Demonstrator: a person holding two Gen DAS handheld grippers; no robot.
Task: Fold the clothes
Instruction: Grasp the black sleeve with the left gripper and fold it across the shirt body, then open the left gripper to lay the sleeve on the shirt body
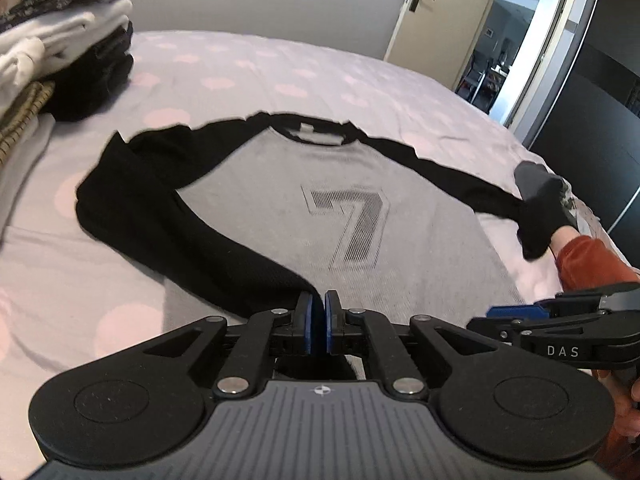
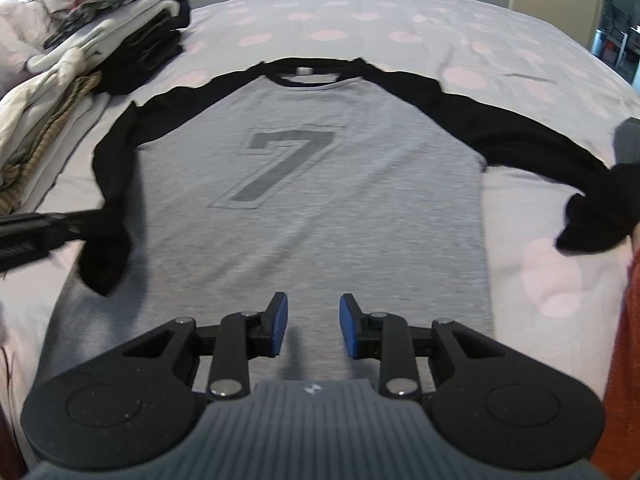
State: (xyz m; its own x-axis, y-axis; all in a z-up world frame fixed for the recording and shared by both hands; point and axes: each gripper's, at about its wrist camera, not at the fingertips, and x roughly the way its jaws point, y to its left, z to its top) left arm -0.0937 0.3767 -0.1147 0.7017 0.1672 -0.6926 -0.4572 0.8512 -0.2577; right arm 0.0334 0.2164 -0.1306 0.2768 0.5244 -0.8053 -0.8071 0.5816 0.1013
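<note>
A grey long-sleeved shirt (image 1: 280, 208) (image 2: 320, 200) with black sleeves and a big 7 lies face up on the bed, collar at the far side. My left gripper (image 1: 319, 300) is shut on the cuff of the shirt's left sleeve (image 1: 180, 220) and holds it over the shirt's lower part. In the right wrist view the left gripper (image 2: 40, 228) is a blur at the left edge with that left sleeve (image 2: 116, 208) trailing from it. My right gripper (image 2: 313, 312) (image 1: 512, 314) hovers open over the hem with nothing between its fingers. The right sleeve (image 1: 460, 176) (image 2: 520, 136) lies stretched out.
The bed sheet (image 1: 280, 64) (image 2: 400, 20) is lilac with pink dots. A pile of folded clothes (image 1: 60, 40) (image 2: 100, 32) sits at the back left. A person's leg in orange cloth (image 1: 592, 260) with a dark sock (image 1: 540, 196) lies by the right cuff. An open door (image 1: 424, 0) stands beyond the bed.
</note>
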